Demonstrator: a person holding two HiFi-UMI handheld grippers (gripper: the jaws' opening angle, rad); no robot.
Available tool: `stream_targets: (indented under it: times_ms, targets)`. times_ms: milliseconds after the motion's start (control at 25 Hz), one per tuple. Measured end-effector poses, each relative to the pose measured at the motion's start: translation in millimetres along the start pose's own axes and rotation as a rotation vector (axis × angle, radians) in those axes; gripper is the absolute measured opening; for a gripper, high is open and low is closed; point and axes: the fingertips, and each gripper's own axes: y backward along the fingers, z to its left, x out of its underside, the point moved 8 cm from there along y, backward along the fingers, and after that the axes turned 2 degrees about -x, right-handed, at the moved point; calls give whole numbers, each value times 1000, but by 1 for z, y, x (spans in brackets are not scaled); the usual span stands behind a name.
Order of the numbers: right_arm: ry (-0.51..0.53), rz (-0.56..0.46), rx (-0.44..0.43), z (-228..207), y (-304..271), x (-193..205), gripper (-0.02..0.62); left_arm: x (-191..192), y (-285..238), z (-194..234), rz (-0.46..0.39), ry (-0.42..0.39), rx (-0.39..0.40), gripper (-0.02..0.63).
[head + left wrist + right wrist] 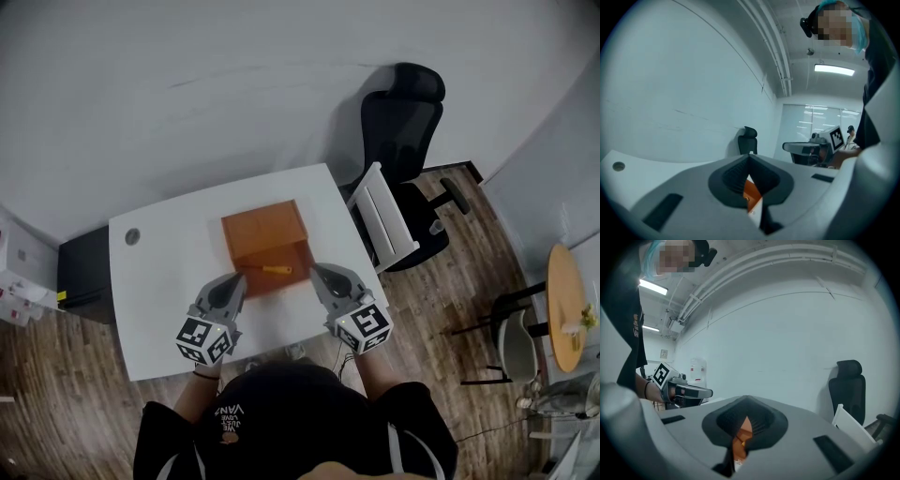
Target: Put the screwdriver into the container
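White table [159, 300] | head view: screwdriver [277, 269] in container [265, 230] | left gripper [240, 279], right gripper [315, 269] closed

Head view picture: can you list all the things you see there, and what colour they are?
orange-brown wooden box: one, orange-brown, middle of table
yellow-handled screwdriver: one, yellow, on the box's near part
white rectangular table: one, white, before the person
black office chair: one, black, right of table
round wooden side table: one, tan, far right
left tool: one, grey, shut, by box's left corner
right tool: one, grey, shut, right of screwdriver
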Motion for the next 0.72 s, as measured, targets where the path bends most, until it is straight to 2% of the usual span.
stream_targets:
  times_ms: [720]
  targets:
    - [6, 9, 3, -3, -3, 1, 12, -5, 3, 0, -29, 10, -23, 15]
